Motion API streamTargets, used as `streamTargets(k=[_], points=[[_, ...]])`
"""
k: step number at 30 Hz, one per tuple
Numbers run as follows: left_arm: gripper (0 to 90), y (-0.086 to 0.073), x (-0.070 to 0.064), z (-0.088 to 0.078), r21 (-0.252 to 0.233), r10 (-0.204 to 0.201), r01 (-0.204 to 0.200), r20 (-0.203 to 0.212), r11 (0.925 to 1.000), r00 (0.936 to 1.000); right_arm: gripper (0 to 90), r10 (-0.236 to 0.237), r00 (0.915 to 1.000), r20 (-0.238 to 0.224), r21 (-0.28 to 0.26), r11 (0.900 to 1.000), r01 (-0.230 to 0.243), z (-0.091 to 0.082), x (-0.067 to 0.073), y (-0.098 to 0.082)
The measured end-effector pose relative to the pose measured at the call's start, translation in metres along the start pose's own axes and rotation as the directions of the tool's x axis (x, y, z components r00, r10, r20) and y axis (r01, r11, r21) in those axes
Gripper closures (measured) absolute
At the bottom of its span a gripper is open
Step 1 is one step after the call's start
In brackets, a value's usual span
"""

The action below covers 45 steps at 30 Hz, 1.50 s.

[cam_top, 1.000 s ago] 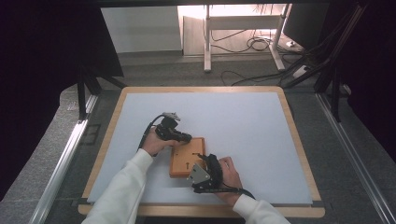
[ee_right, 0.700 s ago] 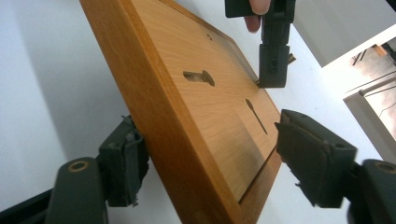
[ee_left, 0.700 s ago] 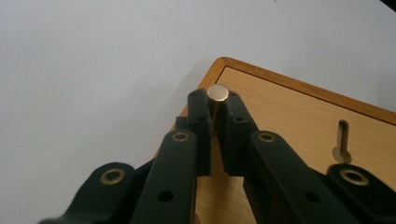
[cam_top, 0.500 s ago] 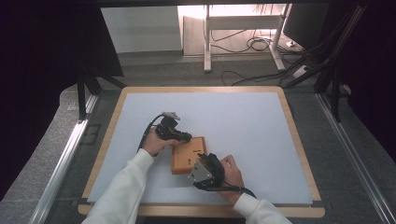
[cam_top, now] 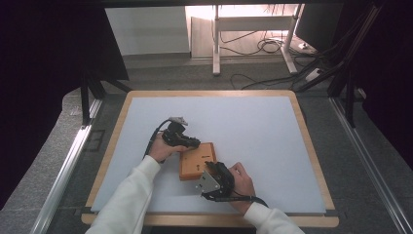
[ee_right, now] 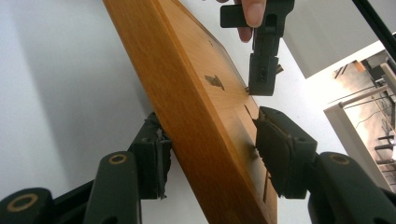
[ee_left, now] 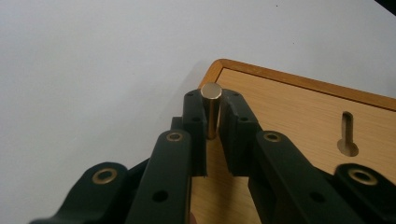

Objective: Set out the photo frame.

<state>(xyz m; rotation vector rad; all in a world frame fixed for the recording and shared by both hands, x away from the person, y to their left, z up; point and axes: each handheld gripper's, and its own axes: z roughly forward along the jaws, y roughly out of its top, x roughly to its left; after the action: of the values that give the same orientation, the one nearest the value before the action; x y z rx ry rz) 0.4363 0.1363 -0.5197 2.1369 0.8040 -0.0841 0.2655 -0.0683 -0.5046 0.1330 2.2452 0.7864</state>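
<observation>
The wooden board lies on the bare white worktop. Left gripper fingers, slightly reopening, flank the brass peg; right gripper fingers have just been closing around the board's edge.

- In the high view the brass peg is too small to make out; the left gripper covers the far left corner of the wooden board.
- In the same view the right gripper and its grey plate hide the board's near right corner, so its grip there cannot be read.
- In the left gripper view the peg's foot is hidden between the jaws, and whether both pads touch the peg cannot be told.
- There the board runs off the right and bottom edges.
- In the right gripper view the board is cut off at top and bottom, and its far slots are foreshortened beyond reading.
</observation>
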Motion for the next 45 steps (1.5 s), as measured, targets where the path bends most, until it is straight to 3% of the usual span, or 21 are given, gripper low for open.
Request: streamTargets(k=[8, 10, 14, 18, 19, 21, 32, 38, 45], points=[[75.8, 0.0, 0.0, 0.0, -0.006, -0.003, 0.003, 0.006, 1.0, 1.0, 49.5, 0.0, 1.0, 0.01, -0.006, 1.0, 0.0, -0.001, -0.001, 0.001], [68.6, 0.0, 0.001, 0.0, -0.008, -0.004, 0.004, 0.0, 1.0, 1.0, 50.2, -0.002, 0.9999, 0.016, -0.004, 1.0, 0.002, -0.002, -0.002, 0.002], [62.9, 0.0, 0.001, -0.002, -0.013, -0.015, 0.015, -0.009, 0.9998, 0.9998, 50.3, -0.001, 0.9998, 0.018, -0.006, 1.0, 0.001, -0.002, -0.002, 0.002], [50.9, -0.001, 0.0, -0.01, -0.056, -0.026, 0.025, -0.017, 0.9981, 0.9995, 50.3, -0.003, 0.9998, 0.018, -0.004, 1.0, 0.003, -0.002, -0.002, 0.002], [46.9, -0.002, -0.003, -0.016, -0.063, -0.001, -0.002, -0.052, 0.998, 0.9986, 50.4, -0.004, 0.9998, 0.018, -0.004, 1.0, 0.004, -0.002, -0.002, 0.002], [43.1, -0.004, -0.006, -0.023, -0.085, 0.003, -0.008, -0.06, 0.9963, 0.9982, 50.4, -0.004, 0.9999, 0.016, -0.005, 1.0, 0.004, -0.003, -0.003, 0.002], [37.8, -0.024, -0.01, -0.055, -0.161, 0.007, -0.021, -0.088, 0.9867, 0.9961, 50.5, -0.008, 0.9998, 0.021, -0.003, 1.0, 0.008, -0.002, -0.002, 0.001], [37.5, -0.04, -0.012, -0.074, -0.212, -0.02, -0.005, -0.117, 0.9772, 0.9929, 51.5, -0.009, 0.9996, 0.028, -0.004, 1.0, 0.009, -0.003, -0.003, 0.002], [37.7, -0.062, -0.006, -0.086, -0.211, -0.06, 0.03, -0.137, 0.977, 0.9888, 53.5, -0.03, 0.9982, 0.052, 0.01, 1.0, 0.03, -0.005, -0.005, 0.002]])
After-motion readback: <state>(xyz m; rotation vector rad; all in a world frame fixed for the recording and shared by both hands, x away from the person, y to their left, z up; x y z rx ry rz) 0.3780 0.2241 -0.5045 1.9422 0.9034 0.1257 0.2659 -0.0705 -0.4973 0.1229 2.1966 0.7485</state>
